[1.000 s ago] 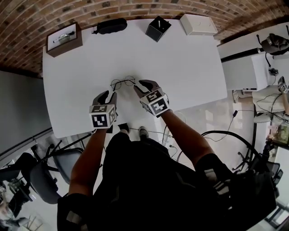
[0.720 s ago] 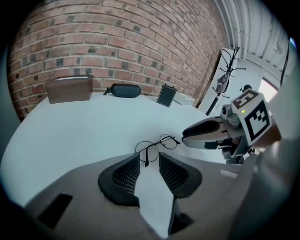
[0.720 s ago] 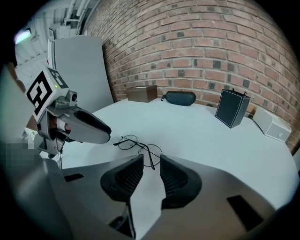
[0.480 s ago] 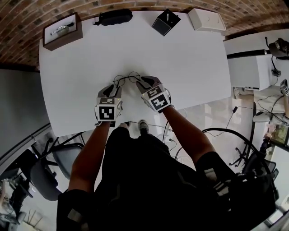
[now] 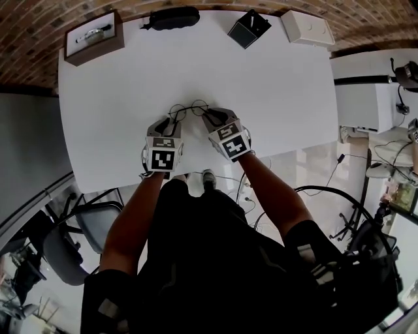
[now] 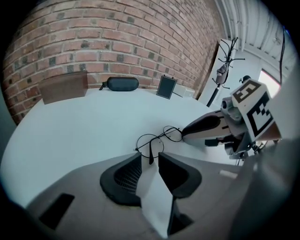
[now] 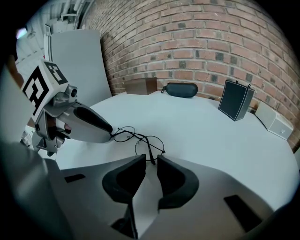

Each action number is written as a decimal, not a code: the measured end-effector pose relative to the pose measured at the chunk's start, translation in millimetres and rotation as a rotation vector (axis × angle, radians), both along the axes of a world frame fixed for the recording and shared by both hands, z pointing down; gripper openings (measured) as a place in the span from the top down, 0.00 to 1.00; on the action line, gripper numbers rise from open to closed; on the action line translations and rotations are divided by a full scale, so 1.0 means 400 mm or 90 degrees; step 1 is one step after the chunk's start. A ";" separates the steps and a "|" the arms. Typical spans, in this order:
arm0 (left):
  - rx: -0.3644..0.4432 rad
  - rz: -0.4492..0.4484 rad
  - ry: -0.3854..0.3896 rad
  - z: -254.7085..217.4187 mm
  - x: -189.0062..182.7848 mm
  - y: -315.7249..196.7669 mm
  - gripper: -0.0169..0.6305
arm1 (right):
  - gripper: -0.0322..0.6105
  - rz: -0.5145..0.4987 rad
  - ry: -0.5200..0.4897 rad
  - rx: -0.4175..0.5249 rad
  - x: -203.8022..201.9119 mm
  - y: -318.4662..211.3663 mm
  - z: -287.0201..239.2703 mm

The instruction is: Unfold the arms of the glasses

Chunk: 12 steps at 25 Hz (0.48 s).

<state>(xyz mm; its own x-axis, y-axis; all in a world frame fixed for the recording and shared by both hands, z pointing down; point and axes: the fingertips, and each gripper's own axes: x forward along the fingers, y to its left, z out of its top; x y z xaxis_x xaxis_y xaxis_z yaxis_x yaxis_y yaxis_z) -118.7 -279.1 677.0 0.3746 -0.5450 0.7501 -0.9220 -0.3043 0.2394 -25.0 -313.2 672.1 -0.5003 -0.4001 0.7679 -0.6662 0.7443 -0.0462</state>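
Glasses (image 5: 189,109), a single round-lensed wire pair, lie on the white tabletop (image 5: 261,78) near the middle of its near edge. Two grippers meet them, one at each end, probably so that each can take one arm and swing it out. The left gripper (image 6: 150,158) has its jaws a little apart, with a dark arm tip standing in the gap and neither pad pressing on it. The right gripper (image 7: 151,161) has just been closing its jaws. They are also apart, with the other arm tip between them, not yet pinched. Four other things line the far edge: one brown box (image 5: 91,40) at the left corner, one dark glasses case (image 5: 173,16), one black box (image 5: 250,27) and one white box (image 5: 307,27).
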 end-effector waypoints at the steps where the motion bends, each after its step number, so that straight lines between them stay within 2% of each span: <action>1: -0.004 0.001 -0.002 0.006 0.002 0.002 0.80 | 0.84 0.001 -0.001 0.001 0.000 -0.001 0.000; 7: -0.010 -0.007 -0.013 0.026 0.003 0.002 0.89 | 0.88 0.012 -0.002 0.005 0.004 -0.005 0.000; 12: -0.005 0.017 -0.028 0.027 0.009 0.003 0.91 | 0.90 0.013 0.000 0.005 0.001 0.003 0.002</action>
<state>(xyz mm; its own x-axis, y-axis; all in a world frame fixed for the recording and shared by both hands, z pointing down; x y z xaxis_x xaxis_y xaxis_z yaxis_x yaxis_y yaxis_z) -114.9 -277.8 687.8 0.3551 -0.5290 0.7708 -0.9234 -0.3270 0.2010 -24.7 -311.9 672.9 -0.4923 -0.4162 0.7645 -0.6816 0.7306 -0.0412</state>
